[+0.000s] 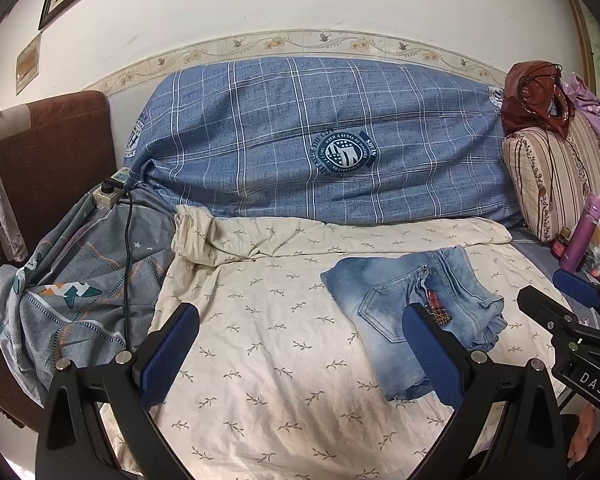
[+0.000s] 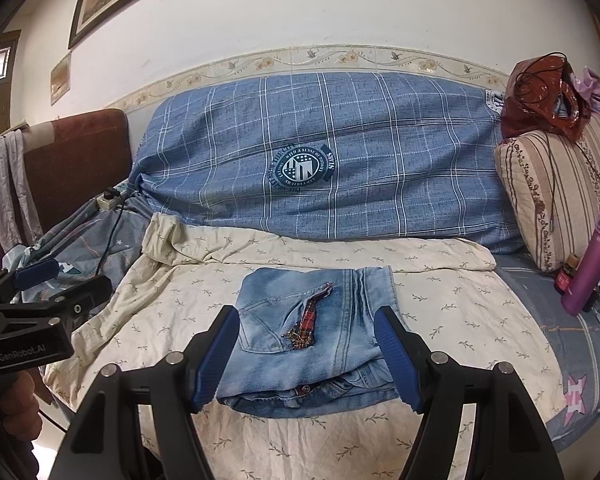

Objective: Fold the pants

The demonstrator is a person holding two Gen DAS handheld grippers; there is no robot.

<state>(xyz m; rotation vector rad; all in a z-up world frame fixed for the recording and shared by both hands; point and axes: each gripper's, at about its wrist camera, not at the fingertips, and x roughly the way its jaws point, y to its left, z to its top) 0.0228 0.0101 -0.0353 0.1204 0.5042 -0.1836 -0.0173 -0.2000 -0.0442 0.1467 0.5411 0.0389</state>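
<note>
A pair of light-blue jeans [image 2: 340, 344] lies folded into a small flat packet on the cream leaf-print sheet [image 2: 440, 320], a red plaid strip showing at its fly. My right gripper [image 2: 307, 312] hovers just in front of the packet, fingers wide apart and not touching it. The left wrist view shows the jeans [image 1: 384, 280] to the right of centre, with the right gripper [image 1: 544, 286] off their right side. My left gripper [image 1: 300, 309] is open over bare sheet [image 1: 280, 360], its right finger [image 1: 428, 340] overlapping the jeans' near corner in view. It also shows at the right wrist view's left edge as the left gripper [image 2: 66, 280].
A blue plaid quilt roll [image 1: 320, 140] lines the wall behind. A striped pillow [image 1: 548, 184] with a red-brown bag [image 2: 544, 96] stands at the right, a purple bottle [image 2: 592, 268] beside it. A power strip [image 1: 108, 192] and its cable lie on a grey patterned sheet [image 1: 80, 280] at the left.
</note>
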